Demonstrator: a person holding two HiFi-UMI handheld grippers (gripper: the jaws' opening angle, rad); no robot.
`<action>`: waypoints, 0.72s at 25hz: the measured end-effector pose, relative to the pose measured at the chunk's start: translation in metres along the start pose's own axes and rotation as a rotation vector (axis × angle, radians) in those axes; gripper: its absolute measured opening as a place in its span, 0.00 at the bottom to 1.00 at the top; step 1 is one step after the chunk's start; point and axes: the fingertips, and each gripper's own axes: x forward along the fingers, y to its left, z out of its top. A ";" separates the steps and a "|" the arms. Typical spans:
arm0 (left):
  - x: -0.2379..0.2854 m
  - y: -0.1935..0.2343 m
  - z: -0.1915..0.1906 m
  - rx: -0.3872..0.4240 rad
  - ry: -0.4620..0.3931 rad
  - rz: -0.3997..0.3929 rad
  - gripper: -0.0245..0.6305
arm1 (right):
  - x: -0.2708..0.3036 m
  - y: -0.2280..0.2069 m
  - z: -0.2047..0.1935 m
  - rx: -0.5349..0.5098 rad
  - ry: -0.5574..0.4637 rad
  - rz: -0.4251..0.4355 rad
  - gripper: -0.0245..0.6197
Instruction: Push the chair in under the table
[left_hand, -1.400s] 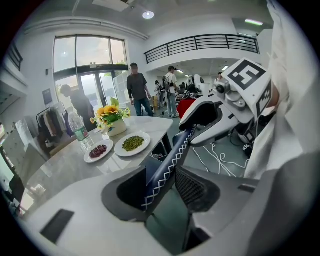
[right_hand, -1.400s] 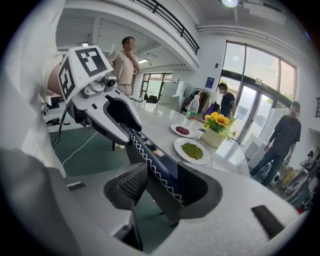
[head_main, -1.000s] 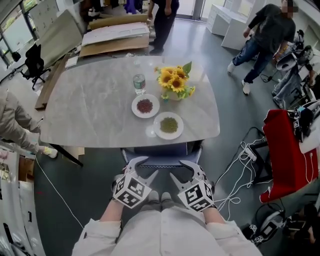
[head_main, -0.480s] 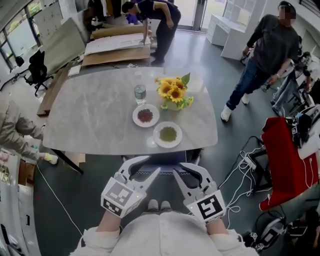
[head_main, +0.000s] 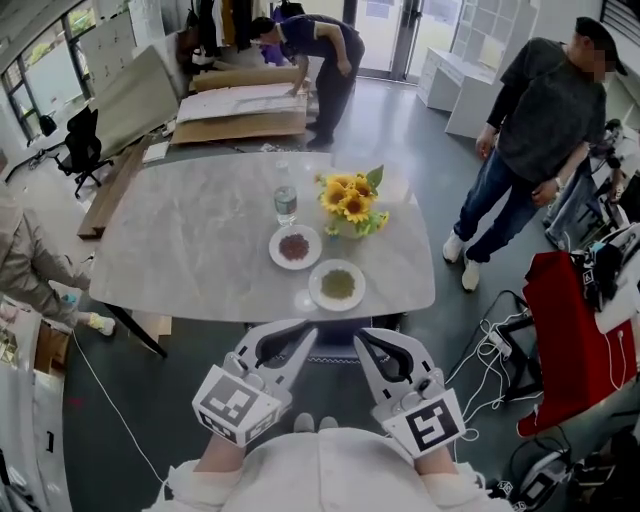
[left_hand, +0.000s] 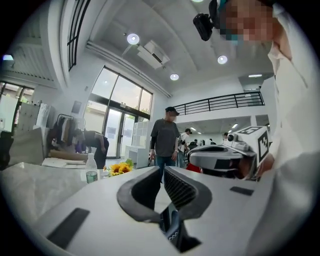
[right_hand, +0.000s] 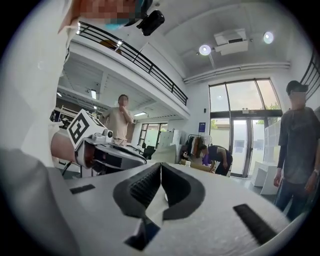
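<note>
The blue-grey chair (head_main: 335, 340) stands tucked under the near edge of the grey marble table (head_main: 190, 250), only its back showing. Both grippers are held level above it, side by side and apart from it. The left gripper (head_main: 303, 335) (left_hand: 161, 169) has its jaws closing, a thin slit left between them and nothing inside. My right gripper (head_main: 365, 338) (right_hand: 160, 165) is shut with its pads together, empty. On the table are a water bottle (head_main: 285, 204), sunflowers (head_main: 350, 200), a plate of red beans (head_main: 295, 247) and a plate of green beans (head_main: 337, 285).
A person (head_main: 545, 130) stands close to the table's right end. Another person (head_main: 310, 45) bends over cardboard sheets (head_main: 245, 100) at the back, a third (head_main: 25, 260) is at the left. A red-draped stand (head_main: 575, 300) and floor cables (head_main: 490, 330) lie to the right.
Both grippers have risen from the chair's back and tipped up to level. Their wide-open jaws have drawn together. The person on the right has walked nearer to the table.
</note>
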 end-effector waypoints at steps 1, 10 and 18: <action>0.000 0.000 0.001 -0.002 -0.004 0.006 0.08 | 0.001 0.000 0.000 0.002 -0.002 0.001 0.05; 0.006 -0.002 0.001 0.024 0.019 0.017 0.06 | 0.006 -0.006 -0.002 0.032 0.011 -0.003 0.04; 0.013 -0.005 0.000 0.013 0.015 0.009 0.06 | 0.006 -0.017 -0.007 0.080 0.009 -0.022 0.04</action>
